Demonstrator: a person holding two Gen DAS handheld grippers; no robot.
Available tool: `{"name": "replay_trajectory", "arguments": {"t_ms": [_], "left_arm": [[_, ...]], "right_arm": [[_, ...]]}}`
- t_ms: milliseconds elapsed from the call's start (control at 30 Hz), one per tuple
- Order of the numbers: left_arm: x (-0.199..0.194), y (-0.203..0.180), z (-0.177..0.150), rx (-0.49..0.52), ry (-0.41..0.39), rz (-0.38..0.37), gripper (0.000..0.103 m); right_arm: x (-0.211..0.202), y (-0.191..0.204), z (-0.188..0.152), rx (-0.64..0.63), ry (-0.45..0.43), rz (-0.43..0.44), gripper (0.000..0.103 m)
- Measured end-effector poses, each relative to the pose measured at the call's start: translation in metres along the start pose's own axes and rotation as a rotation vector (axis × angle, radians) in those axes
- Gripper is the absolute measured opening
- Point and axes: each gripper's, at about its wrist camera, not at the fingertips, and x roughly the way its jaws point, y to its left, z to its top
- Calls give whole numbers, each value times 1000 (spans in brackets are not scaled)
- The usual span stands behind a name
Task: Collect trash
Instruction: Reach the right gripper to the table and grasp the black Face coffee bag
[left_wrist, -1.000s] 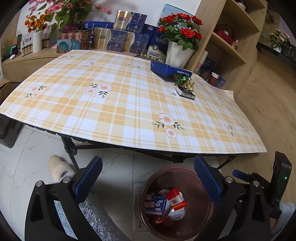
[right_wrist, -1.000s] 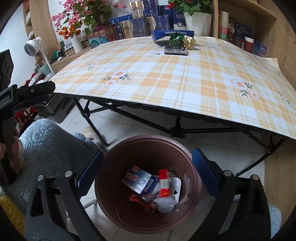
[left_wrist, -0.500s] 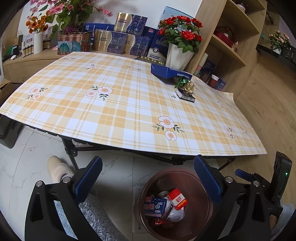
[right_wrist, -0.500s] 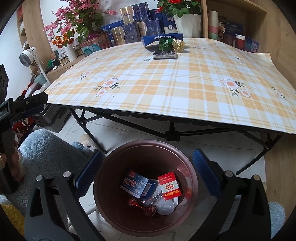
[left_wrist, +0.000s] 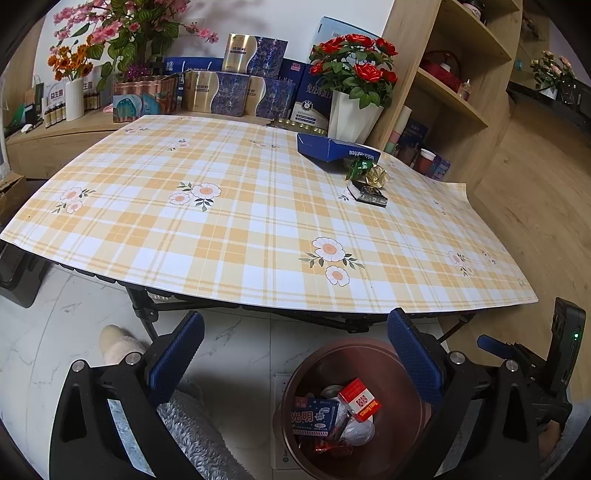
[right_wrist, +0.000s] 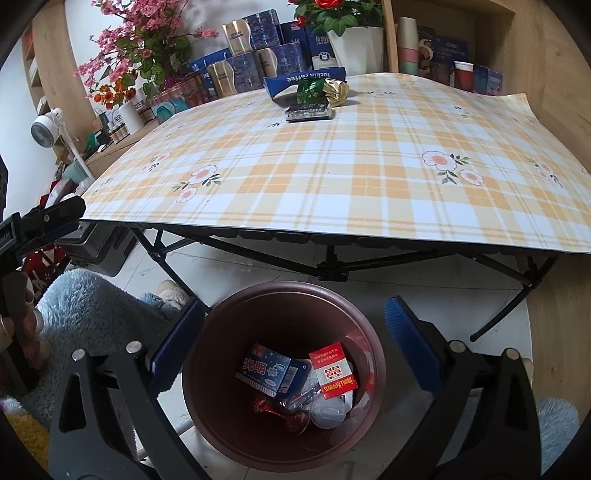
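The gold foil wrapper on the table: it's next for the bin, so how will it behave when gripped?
The gold foil wrapper looks crumpled and thin, so it will probably crush between the jaws rather than resist. It seems light, likely to skid on the smooth plaid tablecloth if nudged. It touches the green wrapper, which may come along.

The checked surface (right_wrist: 332, 177) lies mostly bare, with a dark packet (right_wrist: 308, 112), crumpled wrappers (right_wrist: 321, 90) and a blue box (right_wrist: 303, 81) clustered at its far edge; the bin's (right_wrist: 236, 317) mouth below is unobstructed.
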Motion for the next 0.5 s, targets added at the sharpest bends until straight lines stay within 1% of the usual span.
{"name": "replay_trajectory", "arguments": {"t_ms": [267,500], "left_arm": [[2,3,1,-12,4,-3,97],[-2,10,4,-33,-20,0,97]], "right_arm": [[4,4,1,-9,10,3,97],[5,3,4,1,4,-2,97]]}}
